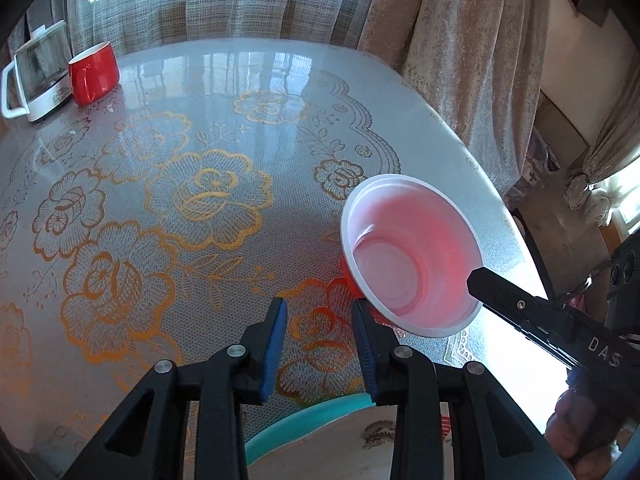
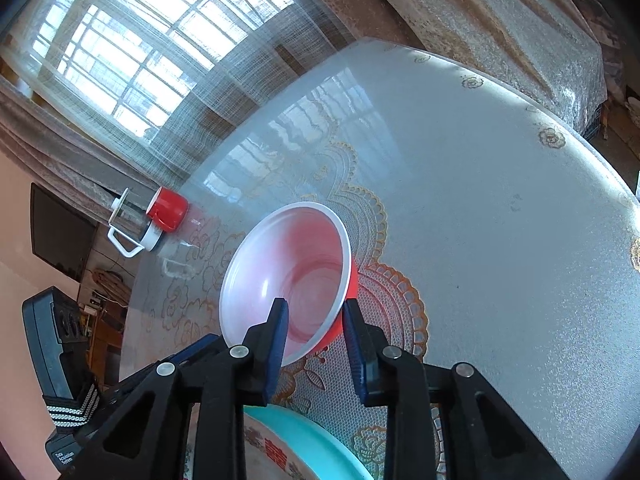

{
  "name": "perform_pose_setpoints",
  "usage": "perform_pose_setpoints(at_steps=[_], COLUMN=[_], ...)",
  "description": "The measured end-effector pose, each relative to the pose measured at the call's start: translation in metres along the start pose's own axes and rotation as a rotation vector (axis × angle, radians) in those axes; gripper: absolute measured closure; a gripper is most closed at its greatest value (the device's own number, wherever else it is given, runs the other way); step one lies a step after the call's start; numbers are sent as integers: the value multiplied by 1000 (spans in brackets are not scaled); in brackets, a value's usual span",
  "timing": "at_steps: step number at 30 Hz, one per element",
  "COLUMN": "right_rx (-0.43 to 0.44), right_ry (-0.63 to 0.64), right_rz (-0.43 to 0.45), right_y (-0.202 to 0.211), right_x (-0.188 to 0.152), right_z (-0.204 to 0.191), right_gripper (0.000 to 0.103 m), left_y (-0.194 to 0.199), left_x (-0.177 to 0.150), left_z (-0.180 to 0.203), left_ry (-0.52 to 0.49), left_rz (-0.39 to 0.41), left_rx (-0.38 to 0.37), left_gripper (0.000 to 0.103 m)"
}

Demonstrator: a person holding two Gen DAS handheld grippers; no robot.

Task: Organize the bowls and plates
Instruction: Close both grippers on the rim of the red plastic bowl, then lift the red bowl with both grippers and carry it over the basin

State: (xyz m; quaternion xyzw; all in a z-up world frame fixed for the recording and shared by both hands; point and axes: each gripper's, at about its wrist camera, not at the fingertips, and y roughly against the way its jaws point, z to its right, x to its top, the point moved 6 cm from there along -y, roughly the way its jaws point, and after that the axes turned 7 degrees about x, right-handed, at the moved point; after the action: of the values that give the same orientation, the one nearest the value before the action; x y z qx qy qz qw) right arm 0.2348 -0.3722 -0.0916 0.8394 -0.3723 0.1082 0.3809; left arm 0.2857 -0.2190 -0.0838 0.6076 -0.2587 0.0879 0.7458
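Note:
A red bowl (image 1: 412, 256) with a white-pink inside is tilted over the table's right side. In the right wrist view my right gripper (image 2: 315, 308) straddles the near wall of the bowl (image 2: 280, 264), one pad inside and one against the red outside, shut on it. From the left wrist view one of its black fingers (image 1: 504, 292) lies on the bowl's rim. My left gripper (image 1: 319, 308) stands open just left of the bowl, with only tablecloth between its pads. A teal-rimmed patterned plate (image 1: 280, 428) lies under both grippers, also at the bottom of the right wrist view, plate (image 2: 320, 440).
A red mug (image 1: 94, 74) and a white glass kettle (image 1: 36, 80) stand at the table's far left corner. The lace-patterned tablecloth (image 1: 200, 200) covers the round table; its edge drops off close on the right. Curtains hang behind.

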Motion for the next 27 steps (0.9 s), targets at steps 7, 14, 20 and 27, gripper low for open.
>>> perform_pose_setpoints(at_steps=[7,14,20,27], right_rx=[4,-8,-13,-27], right_ry=[-21,-18,-34,-54], right_rz=[17,12,2,45], right_y=[6,0,1,12], right_x=[6,5,2,12], right_z=[7,7,14,21], right_gripper=[74,76,79,78], left_y=[8,-2,6,8], left_x=[5,15,15,26], left_z=[-7,7,-7,13], left_ry=[12,44,118,79], left_rz=[20,4,24,49], left_rx=[-28,-54,-90,-128], left_gripper=[69,71,69,71])
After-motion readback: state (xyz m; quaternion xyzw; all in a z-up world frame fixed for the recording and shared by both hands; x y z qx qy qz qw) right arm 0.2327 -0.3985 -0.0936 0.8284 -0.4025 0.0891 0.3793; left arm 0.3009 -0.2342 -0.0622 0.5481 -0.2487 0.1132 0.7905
